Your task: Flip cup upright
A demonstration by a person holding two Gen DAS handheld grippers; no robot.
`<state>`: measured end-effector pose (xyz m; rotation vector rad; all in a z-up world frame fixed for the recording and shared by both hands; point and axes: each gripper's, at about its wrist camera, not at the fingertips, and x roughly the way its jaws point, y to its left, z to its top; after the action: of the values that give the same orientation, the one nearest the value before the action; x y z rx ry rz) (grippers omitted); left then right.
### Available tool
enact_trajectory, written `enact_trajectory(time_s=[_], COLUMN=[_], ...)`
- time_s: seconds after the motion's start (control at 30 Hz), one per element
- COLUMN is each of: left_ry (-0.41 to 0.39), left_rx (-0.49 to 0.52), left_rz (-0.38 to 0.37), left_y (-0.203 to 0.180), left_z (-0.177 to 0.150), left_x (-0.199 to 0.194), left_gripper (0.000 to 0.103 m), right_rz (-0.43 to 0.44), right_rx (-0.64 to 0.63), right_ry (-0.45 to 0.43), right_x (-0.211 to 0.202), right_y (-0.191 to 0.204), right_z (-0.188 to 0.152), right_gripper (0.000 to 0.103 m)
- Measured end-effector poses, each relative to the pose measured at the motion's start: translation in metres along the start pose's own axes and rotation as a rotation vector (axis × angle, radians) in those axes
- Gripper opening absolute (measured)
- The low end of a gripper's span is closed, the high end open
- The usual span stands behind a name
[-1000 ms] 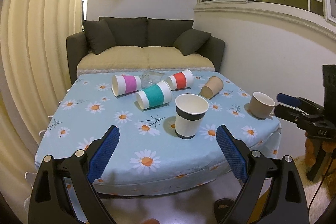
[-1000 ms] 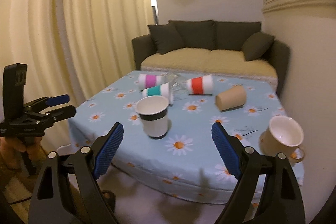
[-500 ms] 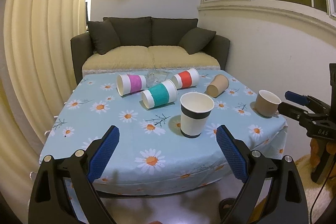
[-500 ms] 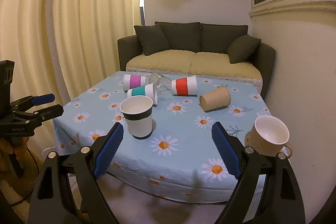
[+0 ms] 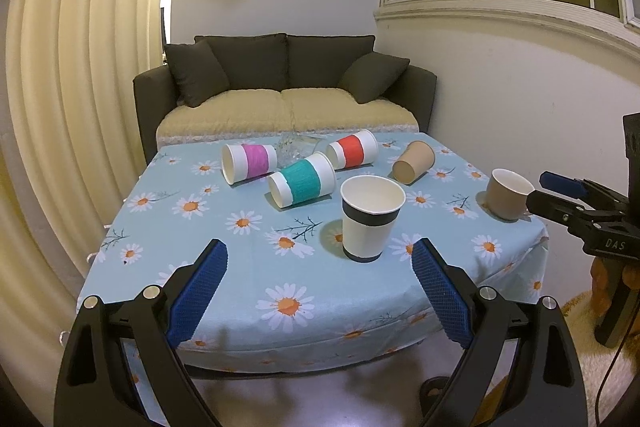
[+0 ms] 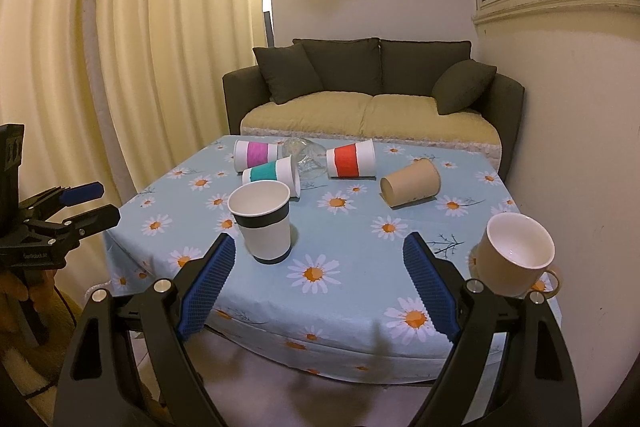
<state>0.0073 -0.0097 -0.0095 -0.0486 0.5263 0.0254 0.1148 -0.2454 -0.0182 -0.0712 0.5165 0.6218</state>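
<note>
A white paper cup with a black band (image 5: 371, 218) (image 6: 264, 223) stands upright near the table's front. A purple-banded cup (image 5: 249, 162) (image 6: 256, 154), a teal-banded cup (image 5: 302, 184) (image 6: 272, 174), a red-banded cup (image 5: 353, 149) (image 6: 351, 159) and a brown paper cup (image 5: 414, 162) (image 6: 411, 182) lie on their sides. A beige mug (image 5: 507, 193) (image 6: 513, 259) stands upright at the right edge. My left gripper (image 5: 319, 285) and my right gripper (image 6: 319, 279) are both open and empty, held back from the table's front edge.
The table has a light blue daisy tablecloth (image 5: 240, 251) (image 6: 360, 287). A clear glass (image 5: 298, 147) (image 6: 304, 157) lies among the far cups. A dark sofa (image 5: 280, 87) stands behind the table, curtains to the left, a wall to the right.
Both grippers have drawn back and risen a little, so the table looks smaller and lower in both views. The cups have not moved.
</note>
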Motion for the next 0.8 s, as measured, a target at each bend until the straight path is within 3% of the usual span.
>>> enact_trajectory(time_s=[0.8], left_ry=[-0.012], left_rx=[-0.007], left_rz=[0.004], left_y=[-0.001], left_z=[0.001], left_x=[-0.004], left_gripper=[0.091], right_rz=[-0.006], right_rx=[-0.009], right_ry=[-0.007], right_x=[0.001], right_y=[0.009], right_z=[0.001], right_gripper=[0.088])
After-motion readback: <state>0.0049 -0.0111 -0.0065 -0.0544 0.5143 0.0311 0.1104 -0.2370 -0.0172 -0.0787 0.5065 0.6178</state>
